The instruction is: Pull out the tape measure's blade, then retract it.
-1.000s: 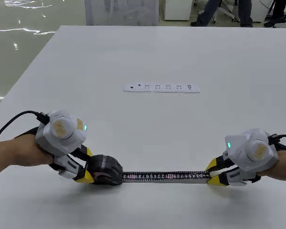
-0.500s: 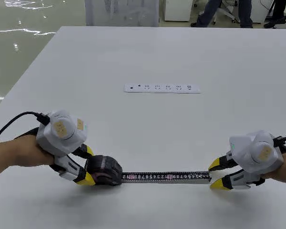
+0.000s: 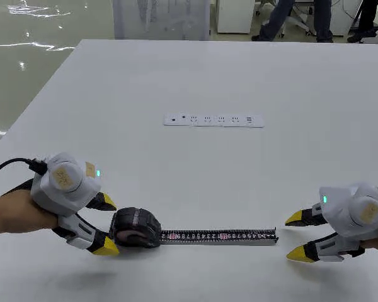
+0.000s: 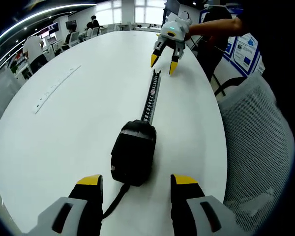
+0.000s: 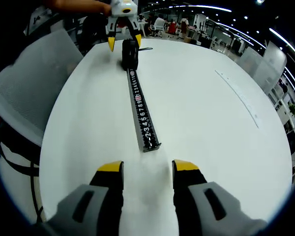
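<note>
Both grippers have let go since a second ago. The right gripper (image 3: 297,236) is off the blade's tip and has pulled back to the right, and the left gripper (image 3: 107,224) has eased off the case to the left. Right one's yellow-tipped fingers are spread wide with nothing between them, just past the hook end. Left one's fingers are spread too, sitting just behind the case, with a visible gap in the left gripper view, so no clamping.

The tape measure (image 3: 137,226) sits on the near part of the white table (image 3: 252,75). Its black case is on the left, and the blade (image 3: 217,236) lies flat along the tabletop toward the right, numbers up. Farther out, around mid-table, a white power strip (image 3: 213,120) lies roughly parallel to the blade. Past the far edge, some people's legs (image 3: 296,16) are standing around.
</note>
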